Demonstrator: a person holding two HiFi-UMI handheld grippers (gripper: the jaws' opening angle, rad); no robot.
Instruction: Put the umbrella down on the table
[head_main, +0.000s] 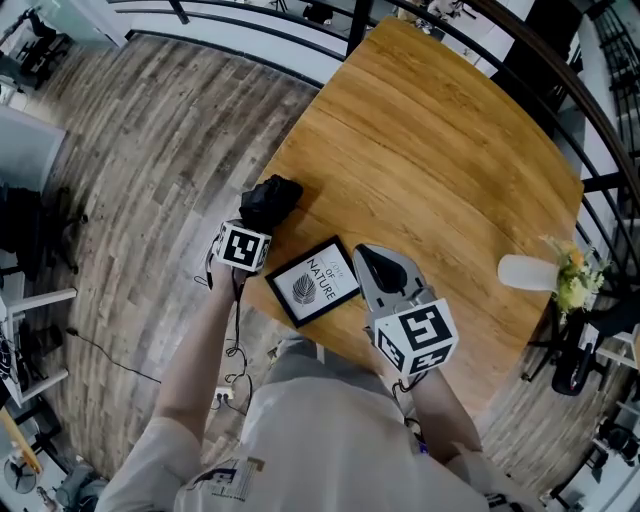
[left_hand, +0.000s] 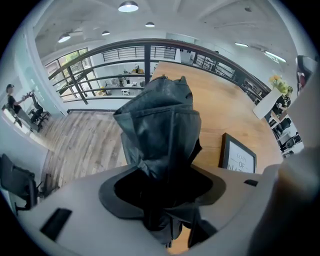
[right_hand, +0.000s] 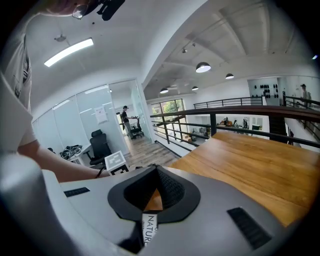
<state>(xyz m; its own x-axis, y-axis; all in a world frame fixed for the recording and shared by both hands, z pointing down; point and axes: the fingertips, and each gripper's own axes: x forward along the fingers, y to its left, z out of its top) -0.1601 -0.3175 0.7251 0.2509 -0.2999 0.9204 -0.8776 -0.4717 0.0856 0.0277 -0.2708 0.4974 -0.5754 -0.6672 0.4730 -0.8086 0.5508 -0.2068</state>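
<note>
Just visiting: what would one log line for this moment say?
left gripper: closed on folded black umbrella | umbrella: at table edge, not released | right gripper: empty, shut, near picture frame

Framed print: "OF NATURE".

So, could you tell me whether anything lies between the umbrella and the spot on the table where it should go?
Nothing visible does. The umbrella, held in the left hand-held gripper, is over the bare near edge of the table. The frame lies beside it, not under it.
</note>
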